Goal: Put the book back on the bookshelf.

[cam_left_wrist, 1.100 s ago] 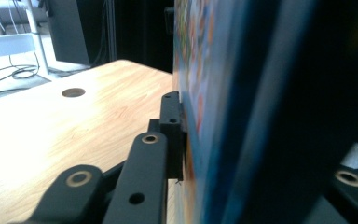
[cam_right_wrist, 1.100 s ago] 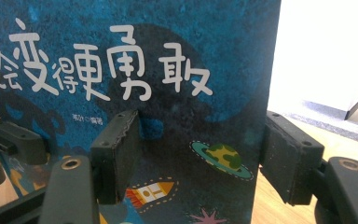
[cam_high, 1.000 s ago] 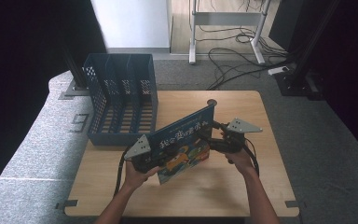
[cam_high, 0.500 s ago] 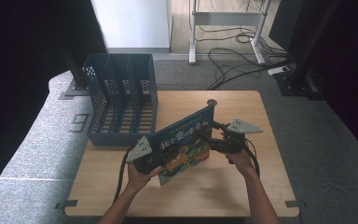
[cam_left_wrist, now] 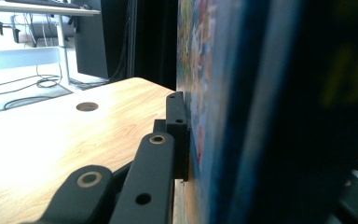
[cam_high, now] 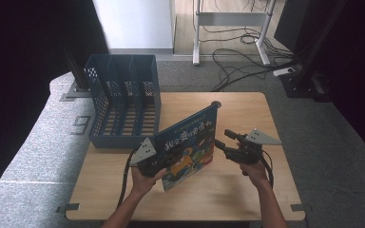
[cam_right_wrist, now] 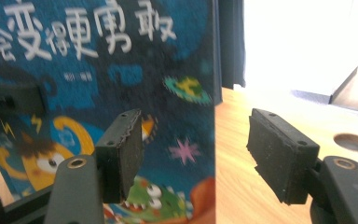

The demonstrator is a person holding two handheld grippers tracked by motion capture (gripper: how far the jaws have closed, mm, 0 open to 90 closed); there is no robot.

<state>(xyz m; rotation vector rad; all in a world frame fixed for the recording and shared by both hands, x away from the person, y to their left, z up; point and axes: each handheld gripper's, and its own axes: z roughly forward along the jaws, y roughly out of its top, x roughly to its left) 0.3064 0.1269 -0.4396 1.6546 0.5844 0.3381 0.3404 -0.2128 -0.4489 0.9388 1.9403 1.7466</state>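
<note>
A thin blue picture book with white lettering and bright cartoon creatures on its cover (cam_high: 188,145) stands upright on its lower edge on the light wooden table (cam_high: 247,199), a little to the right of a dark blue perforated plastic file rack with several upright slots (cam_high: 123,102). The book is tilted slightly and sits near the table's middle, apart from the rack.

The left gripper (cam_high: 158,167) has its jaws pinched on the book's lower left part; in the left gripper view a black pad (cam_left_wrist: 179,135) lies flat against the printed cover, with the book's edge running up the middle of the picture. This grip looks firm, and it is what keeps the book standing.

The right gripper (cam_high: 219,142) sits just beside the book's right edge. In the right gripper view its jaws are spread, one pad (cam_right_wrist: 121,154) in front of the cover and the other (cam_right_wrist: 279,156) out over bare table, so the book's edge lies between them but neither pad presses on it.

Judging from this, the book is lifted upright and secured by one side only. What seems left is closing the right jaws on the free edge, then carrying the book over and lowering it into one of the rack's slots, which all appear empty from above.
</note>
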